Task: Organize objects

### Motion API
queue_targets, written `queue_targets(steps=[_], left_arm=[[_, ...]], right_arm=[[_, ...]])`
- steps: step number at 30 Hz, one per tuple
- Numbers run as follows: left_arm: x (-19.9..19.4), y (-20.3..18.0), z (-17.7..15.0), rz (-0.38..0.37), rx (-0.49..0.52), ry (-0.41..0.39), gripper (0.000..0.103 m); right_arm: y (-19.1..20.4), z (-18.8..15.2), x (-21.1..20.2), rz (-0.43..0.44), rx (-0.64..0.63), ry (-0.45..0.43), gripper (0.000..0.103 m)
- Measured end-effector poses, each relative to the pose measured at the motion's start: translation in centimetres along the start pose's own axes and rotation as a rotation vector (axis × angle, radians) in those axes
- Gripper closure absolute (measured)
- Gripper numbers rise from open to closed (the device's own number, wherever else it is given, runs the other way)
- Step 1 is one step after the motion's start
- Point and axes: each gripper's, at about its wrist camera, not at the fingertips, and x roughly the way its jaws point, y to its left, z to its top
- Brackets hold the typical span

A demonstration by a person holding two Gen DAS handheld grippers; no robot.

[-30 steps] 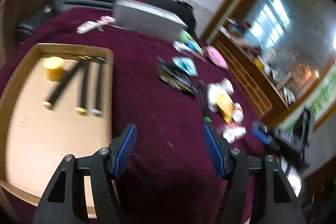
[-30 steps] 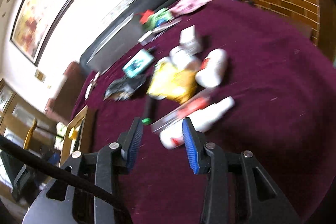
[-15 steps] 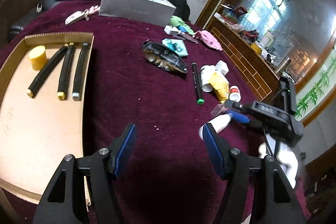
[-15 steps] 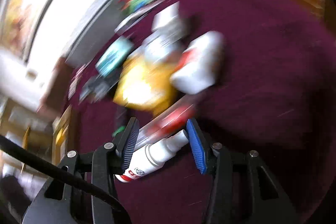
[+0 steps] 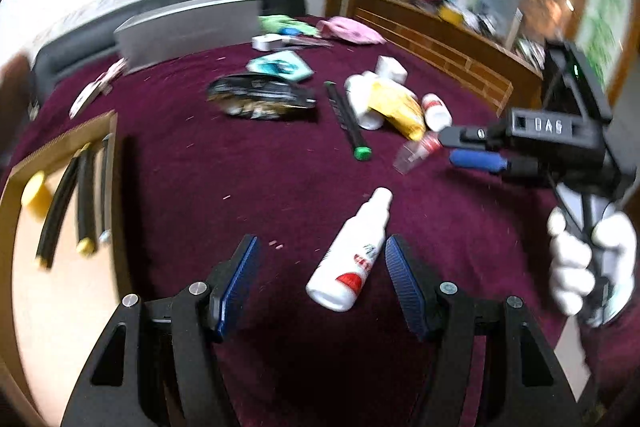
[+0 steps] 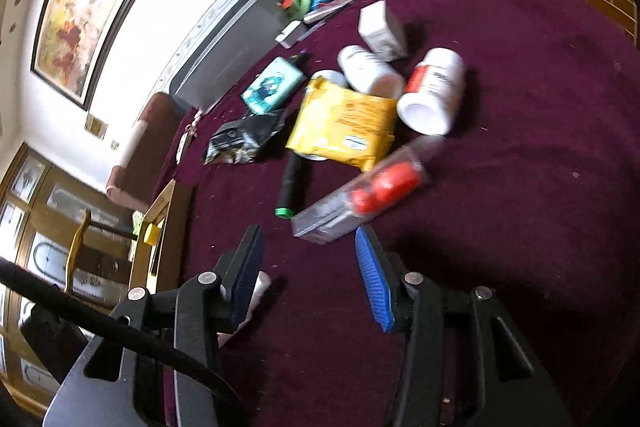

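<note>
Left wrist view: the left gripper (image 5: 320,269) hangs with jaws apart over the maroon cloth (image 5: 248,187); a white spray bottle (image 5: 352,255) lies between them, nearer the right pad, untouched. Left lies a cardboard tray (image 5: 60,307) with black markers (image 5: 86,199). Ahead, a green-capped marker (image 5: 347,121) and yellow packet (image 5: 396,107).

Right wrist view: the right gripper (image 6: 310,275), jaws apart and empty, has just been opening; a clear tube with red inside (image 6: 360,195) lies just ahead, white jars (image 6: 434,91) behind.
</note>
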Motion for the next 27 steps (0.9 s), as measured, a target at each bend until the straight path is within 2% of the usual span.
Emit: queue_targets(steps=[5,9,11,12,14,20,27], left_arm=[[3.2,-1.8,0.7,0.031,0.081,0.067,0.044],[4.4,-3.7,0.6,0.026,0.131,0.081,0.045],[5.0,-4.2,0.4,0.039,0.147,0.103,0.062],[5.1,-4.0,0.3,0.033,0.141,0.116,0.078],[4.7,-3.1,0.4,0.006,0.09,0.116,0.078],[3.2,-0.1,0.0,-0.007,-0.059,0.108,0.078],[3.9,0.8,-0.1,0.025,-0.092,0.129,0.078]], right_arm=[[-0.8,0.1,-0.4,0.002,0.023,-0.007,0.056],[-0.8,0.4,-0.7,0.0,0.027,-0.017,0.056],[-0.7,0.6,-0.7,-0.005,0.028,-0.018,0.056],[-0.8,0.7,-0.7,-0.009,0.026,-0.015,0.056],[-0.7,0.8,-0.5,-0.018,0.029,-0.007,0.056],[-1.0,1.1,1.0,-0.085,0.098,0.015,0.056],[-0.6,2.0,2.5,-0.152,0.196,-0.004,0.056]])
